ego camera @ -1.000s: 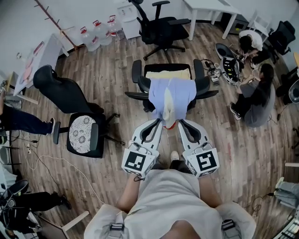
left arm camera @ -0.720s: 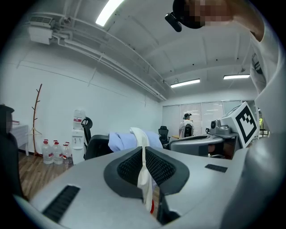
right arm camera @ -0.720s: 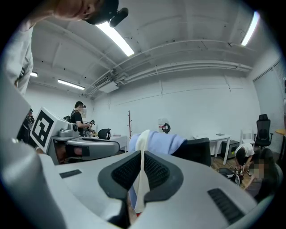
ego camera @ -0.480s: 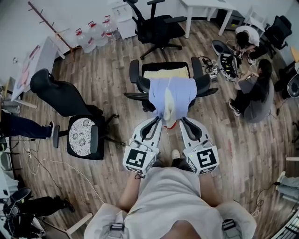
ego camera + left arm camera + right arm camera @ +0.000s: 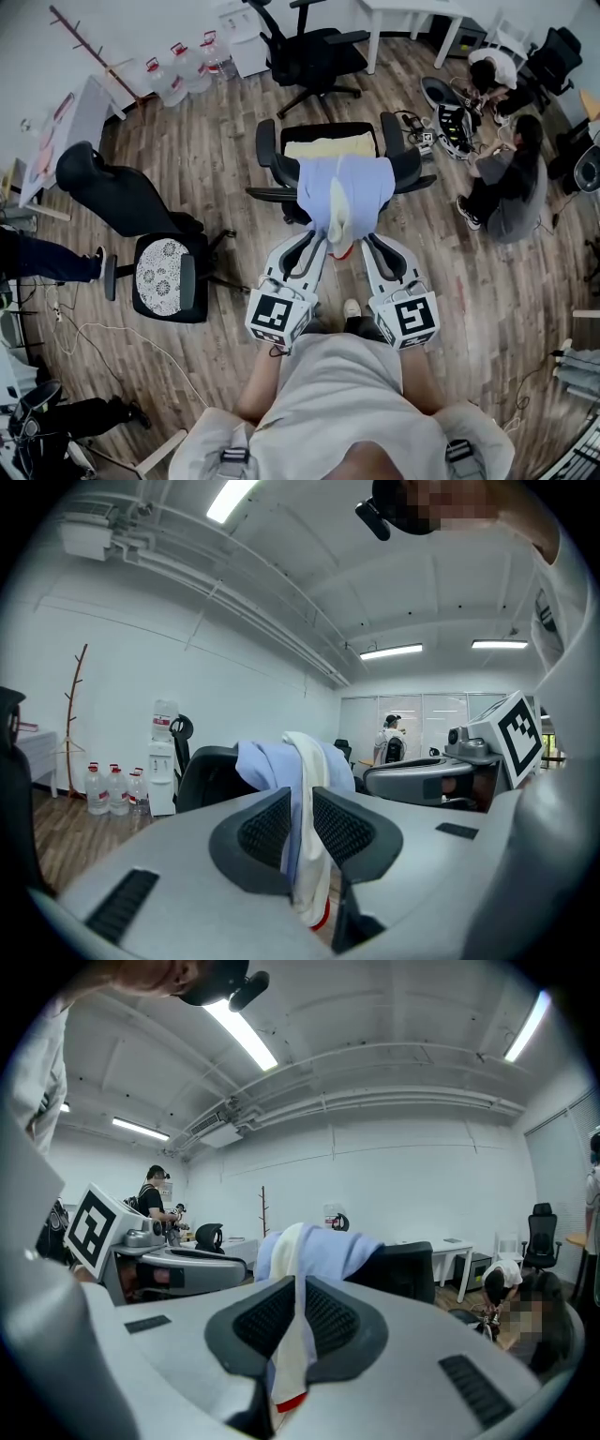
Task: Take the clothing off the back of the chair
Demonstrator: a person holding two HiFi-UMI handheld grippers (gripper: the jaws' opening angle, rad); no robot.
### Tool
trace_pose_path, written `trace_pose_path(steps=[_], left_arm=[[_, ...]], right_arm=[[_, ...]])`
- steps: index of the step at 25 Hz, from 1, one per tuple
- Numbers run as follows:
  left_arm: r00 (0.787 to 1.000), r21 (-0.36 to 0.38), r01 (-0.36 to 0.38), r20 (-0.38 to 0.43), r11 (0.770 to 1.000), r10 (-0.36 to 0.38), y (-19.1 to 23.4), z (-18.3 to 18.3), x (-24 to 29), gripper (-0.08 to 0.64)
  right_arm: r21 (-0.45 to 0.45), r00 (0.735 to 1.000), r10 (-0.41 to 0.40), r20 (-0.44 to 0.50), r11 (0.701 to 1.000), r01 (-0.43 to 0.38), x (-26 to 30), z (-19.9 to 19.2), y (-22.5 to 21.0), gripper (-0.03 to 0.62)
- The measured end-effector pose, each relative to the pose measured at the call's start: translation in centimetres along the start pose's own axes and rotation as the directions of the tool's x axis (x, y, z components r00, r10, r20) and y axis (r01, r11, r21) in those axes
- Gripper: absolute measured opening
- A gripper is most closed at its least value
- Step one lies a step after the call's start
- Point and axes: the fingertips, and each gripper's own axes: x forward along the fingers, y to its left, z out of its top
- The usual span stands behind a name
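Note:
A light blue and cream piece of clothing (image 5: 342, 192) hangs over the back of a black office chair (image 5: 267, 141); its lower end droops toward me. Both grippers meet at that hanging end. My left gripper (image 5: 323, 246) has just been opening its jaws. In the left gripper view the cloth (image 5: 281, 761) hangs loose in the gap of the left gripper (image 5: 302, 827), with no pad pressing on it. My right gripper (image 5: 361, 246) is shut on the clothing. In the right gripper view the cream strip (image 5: 298, 1269) is pinched in the right gripper (image 5: 298, 1321).
A second black chair with a patterned seat cushion (image 5: 164, 272) stands at the left, and a third chair (image 5: 309, 52) stands behind. People sit on the floor (image 5: 506, 187) at the right among equipment. Water bottles (image 5: 178, 70) line the back wall.
Both grippers stay at the hanging end of the clothing and the garment lies on the chair back as before. The head view has shifted only slightly.

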Motion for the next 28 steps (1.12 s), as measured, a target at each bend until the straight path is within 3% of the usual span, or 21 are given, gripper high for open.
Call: trace_pose_path(steps=[10,15,28], left_arm=[[1.0,-0.006,0.017,-0.025,1.0,-0.017,0.4,-0.7,0.7,0.1],[0.999,-0.007,0.028,-0.036,1.0,-0.028,0.5,-1.1,0.9,0.112],[0.997,-0.026,0.041,-0.062,0.999,-0.042,1.2,-1.7,1.7,0.161]], right_arm=[[0.004,1.0,-0.012,-0.012,1.0,0.012,0.3,-0.4,-0.3,0.032],[0.012,1.0,-0.019,-0.018,1.0,0.02,0.5,-0.8,-0.4,0.117],[0.023,0.999,-0.025,-0.046,0.999,0.026,1.5,-1.4,-1.1,0.208]])
